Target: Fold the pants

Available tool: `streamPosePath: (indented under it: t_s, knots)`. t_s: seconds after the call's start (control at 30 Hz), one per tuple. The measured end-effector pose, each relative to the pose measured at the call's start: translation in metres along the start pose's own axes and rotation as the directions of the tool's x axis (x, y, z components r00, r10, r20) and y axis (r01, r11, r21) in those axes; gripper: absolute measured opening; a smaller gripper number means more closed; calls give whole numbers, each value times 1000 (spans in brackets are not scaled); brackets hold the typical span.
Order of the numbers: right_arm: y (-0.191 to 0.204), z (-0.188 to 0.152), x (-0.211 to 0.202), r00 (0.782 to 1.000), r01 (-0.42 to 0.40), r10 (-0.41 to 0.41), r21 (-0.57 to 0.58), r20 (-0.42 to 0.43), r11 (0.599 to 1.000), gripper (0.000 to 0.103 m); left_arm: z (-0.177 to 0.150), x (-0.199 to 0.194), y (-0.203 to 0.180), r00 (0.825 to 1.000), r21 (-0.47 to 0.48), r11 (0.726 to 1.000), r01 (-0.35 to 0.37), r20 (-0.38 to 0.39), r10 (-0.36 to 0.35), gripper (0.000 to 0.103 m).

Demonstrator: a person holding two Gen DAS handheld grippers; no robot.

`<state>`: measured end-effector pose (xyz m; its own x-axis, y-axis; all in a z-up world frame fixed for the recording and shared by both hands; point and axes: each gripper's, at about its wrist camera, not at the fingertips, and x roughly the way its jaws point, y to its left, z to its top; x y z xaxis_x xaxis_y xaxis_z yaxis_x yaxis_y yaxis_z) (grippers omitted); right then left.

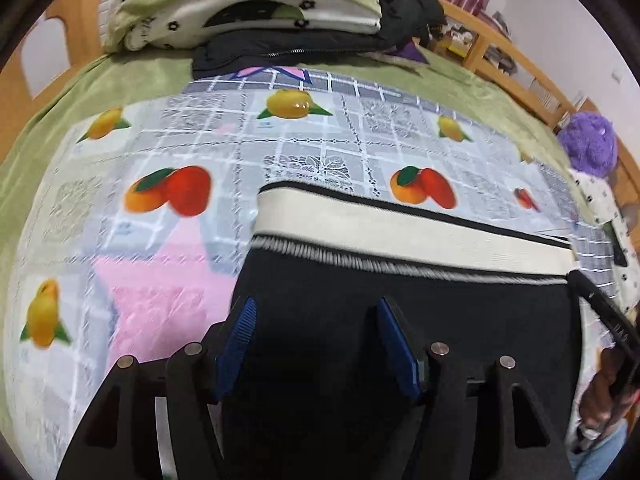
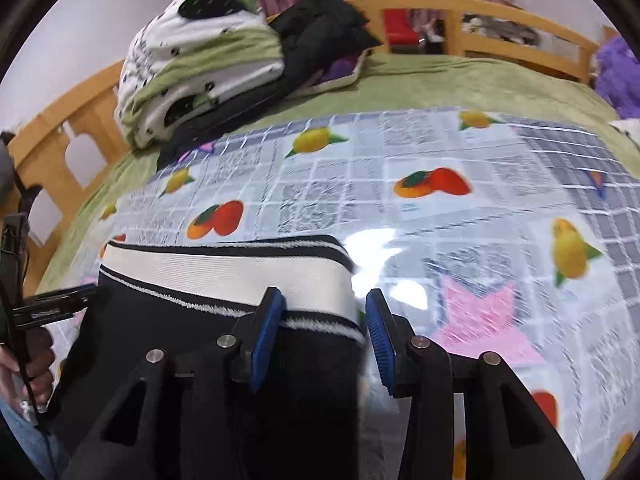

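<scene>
Pants [image 1: 400, 320]: soft, limp knit; waistband [image 1: 400, 224] at 12 o'clock offers grip; both grippers [image 1: 316, 344] [image 2: 326, 332] spread, empty.

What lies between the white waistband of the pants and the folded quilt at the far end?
In both views, only fruit-print tablecloth, then green bedsheet and a black jacket.

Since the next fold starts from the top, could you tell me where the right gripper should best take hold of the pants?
Probably the right-hand corner of the white waistband of the pants, approached from the open tablecloth side. That end lies flat with its edge exposed, and the open right gripper already straddles it.
</scene>
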<state>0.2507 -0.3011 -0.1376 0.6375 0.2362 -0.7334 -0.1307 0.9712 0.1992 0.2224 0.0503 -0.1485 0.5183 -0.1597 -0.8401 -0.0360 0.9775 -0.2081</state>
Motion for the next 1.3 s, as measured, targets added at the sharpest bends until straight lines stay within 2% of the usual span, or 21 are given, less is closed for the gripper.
streamPosePath:
  t_s: [0.07, 0.13, 0.2, 0.37, 0.43, 0.47, 0.6, 0.67, 0.73, 0.83, 0.97, 1.0, 1.03, 1.1, 1.13, 1.2, 1.3]
  knots:
    - [1, -15, -20, 999, -8, 8, -1, 34, 1000, 42, -20, -16, 0, 1000, 15, 1000, -11, -6, 11, 61]
    - [6, -32, -28, 1000, 0, 0, -20, -11, 1000, 42, -42, -30, -1, 999, 30, 999, -43, -3, 43, 61]
    - [17, -42, -28, 996, 45, -50, -61, -72, 997, 42, -73, -45, -3, 998, 62, 996, -64, 15, 63, 62]
    - [30, -82, -67, 991, 124, -130, -127, -43, 984, 42, -122, -53, 3, 998, 54, 997, -59, -6, 59, 63]
    - [33, -98, -82, 985, 149, -158, -118, -71, 982, 42, -126, -72, 0, 998, 70, 995, -68, 19, 66, 63]
    - [36, -103, -92, 987, 138, -145, -107, -69, 985, 42, -125, -80, -1, 997, 73, 995, -69, 33, 67, 63]
    - [56, -114, -131, 985, 170, -171, -102, -6, 980, 46, -125, -133, -21, 992, 95, 994, -57, 114, 46, 64]
    - [69, -117, -151, 983, 184, -185, -107, 2, 977, 46, -125, -156, -35, 987, 118, 990, -71, 149, 53, 69]
    - [81, -118, -174, 982, 187, -187, -94, 16, 978, 46, -128, -183, -49, 978, 139, 986, -89, 198, 60, 70]
    - [95, -122, -209, 977, 205, -200, -64, 73, 977, 51, -134, -208, -63, 972, 160, 982, -103, 228, 65, 72]
    - [103, -127, -233, 974, 217, -214, -40, 75, 975, 53, -146, -229, -75, 964, 161, 979, -128, 251, 85, 72]
    - [102, -126, -237, 972, 225, -222, -31, 78, 974, 58, -150, -233, -77, 963, 160, 978, -132, 253, 89, 72]
    - [103, -126, -242, 970, 231, -228, -26, 86, 973, 70, -151, -234, -78, 964, 162, 978, -133, 252, 89, 72]
    - [107, -127, -254, 967, 232, -228, -25, 116, 972, 87, -157, -237, -80, 965, 169, 976, -137, 247, 92, 73]
    - [110, -128, -259, 966, 230, -224, -31, 133, 973, 92, -159, -238, -81, 964, 169, 976, -141, 246, 97, 75]
    - [117, -130, -268, 959, 243, -232, -50, 161, 969, 93, -163, -241, -81, 964, 164, 976, -146, 244, 103, 79]
    - [123, -132, -271, 958, 258, -246, -71, 150, 963, 93, -166, -244, -79, 965, 145, 980, -137, 241, 100, 83]
